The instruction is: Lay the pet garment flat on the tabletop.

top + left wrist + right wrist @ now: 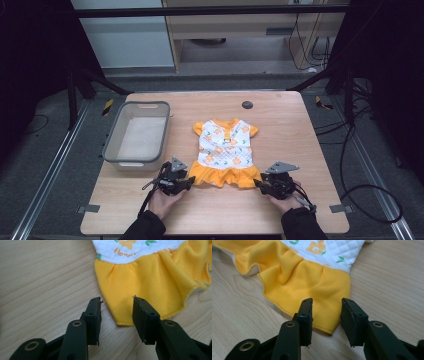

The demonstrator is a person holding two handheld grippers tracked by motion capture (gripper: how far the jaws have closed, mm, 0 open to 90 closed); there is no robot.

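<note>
Here a small dress (224, 153) lies flat near the middle of the wooden bench (280, 215), neck toward the far edge and yellow skirt toward the person. Its bodice is white, quilted, and printed with orange flowers and green leaves; the sleeves and collar are yellow. A grey bin (136, 134) stands just left of the dress, apart from it. A small dark disc (247, 105) sits on the bench beyond the dress, toward the far edge. The left gripper (189, 182), held in the person's left hand (165, 199), rests at the skirt's near left corner. In the left gripper view its jaws stand apart, holding nothing, with the corner of the hem (123, 321) lying on the bench between them. The right gripper (258, 184), held in the right hand (284, 202), sits at the skirt's near right corner. In the right gripper view its jaws are likewise parted and empty, the skirt's corner (329, 328) reaching into the gap between them. The hem beside each corner is rippled, lifting slightly off the bench.
</note>
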